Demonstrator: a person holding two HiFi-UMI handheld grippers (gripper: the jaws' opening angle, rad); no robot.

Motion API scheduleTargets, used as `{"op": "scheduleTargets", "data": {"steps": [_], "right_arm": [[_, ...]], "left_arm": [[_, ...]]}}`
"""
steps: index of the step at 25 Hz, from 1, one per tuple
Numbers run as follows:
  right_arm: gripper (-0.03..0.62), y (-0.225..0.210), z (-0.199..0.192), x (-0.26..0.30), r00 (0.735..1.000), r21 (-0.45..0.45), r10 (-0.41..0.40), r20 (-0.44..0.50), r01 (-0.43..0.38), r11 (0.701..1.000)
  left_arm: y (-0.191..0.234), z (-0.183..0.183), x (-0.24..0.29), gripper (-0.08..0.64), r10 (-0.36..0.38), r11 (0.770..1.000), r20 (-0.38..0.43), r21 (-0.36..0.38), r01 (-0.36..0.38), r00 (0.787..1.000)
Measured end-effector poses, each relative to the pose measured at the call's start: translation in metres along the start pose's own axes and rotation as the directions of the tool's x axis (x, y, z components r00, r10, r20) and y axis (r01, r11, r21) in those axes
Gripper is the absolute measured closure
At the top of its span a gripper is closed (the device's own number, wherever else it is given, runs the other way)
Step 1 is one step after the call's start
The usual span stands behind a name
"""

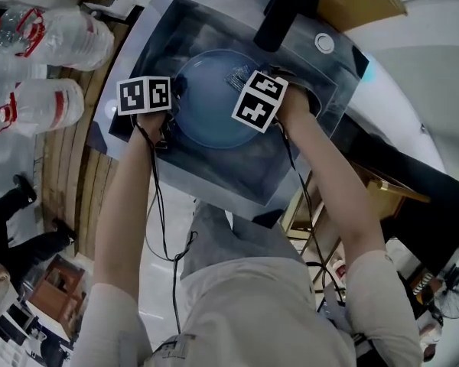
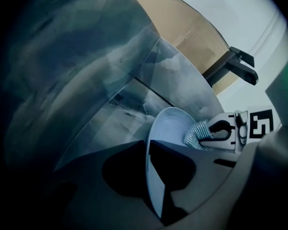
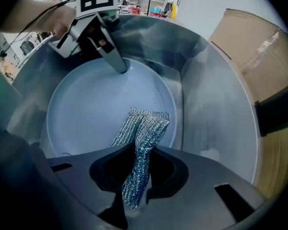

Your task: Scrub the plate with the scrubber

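In the head view, we see the plate (image 1: 210, 113) lying in the sink (image 1: 291, 155), with our left hand-held gripper (image 1: 174, 98) at its left rim and our right hand-held gripper (image 1: 241, 82) over its far side.

In the left gripper view, narrow jaws pinch the plate's rim.

In the right gripper view, the jaws clamp the scrubber (image 3: 143, 128), its free end on the plate.

We judge that hard strokes could lever the rim out of that thin pinch or drag the scrubber loose.

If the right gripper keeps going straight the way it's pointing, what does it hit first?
The plate. The right gripper points steeply down at its face, and the scrubber it holds leads the way. The scrubber's tip seems on or near the plate already, though depth is unclear.
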State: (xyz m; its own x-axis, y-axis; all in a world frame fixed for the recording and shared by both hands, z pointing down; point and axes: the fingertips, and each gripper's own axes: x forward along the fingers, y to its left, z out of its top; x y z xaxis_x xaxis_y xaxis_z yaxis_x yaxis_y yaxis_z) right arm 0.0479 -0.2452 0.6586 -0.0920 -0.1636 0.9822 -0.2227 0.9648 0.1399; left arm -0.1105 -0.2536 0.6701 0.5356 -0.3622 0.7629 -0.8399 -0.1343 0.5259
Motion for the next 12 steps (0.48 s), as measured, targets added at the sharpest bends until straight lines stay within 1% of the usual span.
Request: {"op": "scheduleTargets", "data": {"steps": [2,4,6,8,10,12], "right_arm": [[0.494,0.028,-0.006,-0.007,0.997,-0.018,0.068,-0.024,-0.069,0.997],[0.494,0.058,-0.001,-0.013,0.991,-0.035,0.132,-0.004,-0.132,0.991],[0.495,0.084,0.012,-0.015,0.982,-0.052,0.183,0.042,-0.18,0.982],[0.495,0.104,0.03,-0.013,0.967,-0.054,0.234,0.099,-0.229,0.972],[0.495,0.115,0.049,-0.01,0.943,-0.021,0.285,0.169,-0.286,0.958],[0.493,0.117,0.068,-0.008,0.92,0.033,0.315,0.235,-0.331,0.943]], "left_arm": [[0.0,-0.001,-0.001,0.509,0.003,1.0,0.002,-0.007,-0.003,1.0],[0.0,-0.001,-0.001,0.509,0.001,1.0,0.008,-0.018,-0.001,1.0],[0.0,0.0,0.0,0.508,0.0,1.0,0.014,-0.021,0.0,1.0],[-0.001,0.001,0.001,0.508,-0.002,1.0,0.017,-0.016,0.002,1.0],[-0.001,0.002,0.001,0.508,-0.002,1.0,0.017,-0.006,0.002,1.0],[-0.001,0.001,0.001,0.508,-0.004,1.0,0.016,-0.005,0.004,1.0]]}}
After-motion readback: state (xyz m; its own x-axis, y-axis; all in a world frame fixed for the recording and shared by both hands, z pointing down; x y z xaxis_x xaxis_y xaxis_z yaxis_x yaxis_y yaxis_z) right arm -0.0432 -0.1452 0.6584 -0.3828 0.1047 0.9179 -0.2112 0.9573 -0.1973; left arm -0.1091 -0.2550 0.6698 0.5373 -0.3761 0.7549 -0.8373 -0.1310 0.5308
